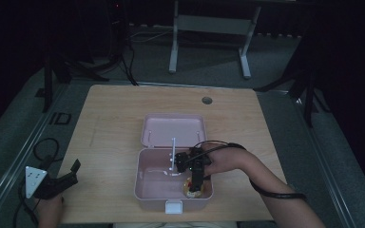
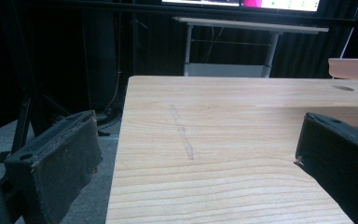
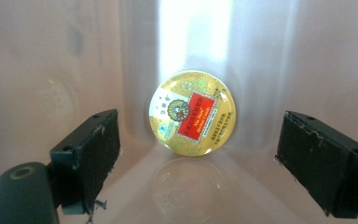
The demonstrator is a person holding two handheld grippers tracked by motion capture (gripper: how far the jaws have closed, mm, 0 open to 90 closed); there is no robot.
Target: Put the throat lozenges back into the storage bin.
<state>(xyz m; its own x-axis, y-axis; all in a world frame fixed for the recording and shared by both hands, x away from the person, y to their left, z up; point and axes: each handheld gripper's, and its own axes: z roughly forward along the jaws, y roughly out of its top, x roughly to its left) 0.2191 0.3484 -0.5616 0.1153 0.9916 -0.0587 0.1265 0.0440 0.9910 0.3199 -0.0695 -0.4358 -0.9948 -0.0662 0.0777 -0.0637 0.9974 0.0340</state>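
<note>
The light wooden bench (image 1: 114,123) carries an open pink plastic box (image 1: 145,187) with a hinged lid, placed near the bench's front edge. The right gripper (image 1: 196,186) reaches down into the front right corner of the box, jaws set wide with nothing between them. The left gripper (image 1: 59,183) rests well left of the box at the bench's front left corner, jaws wide and empty. A round gold tin with a red label (image 3: 192,112) stands on edge, leaning against the box wall, beyond the right gripper's jaws.
</note>
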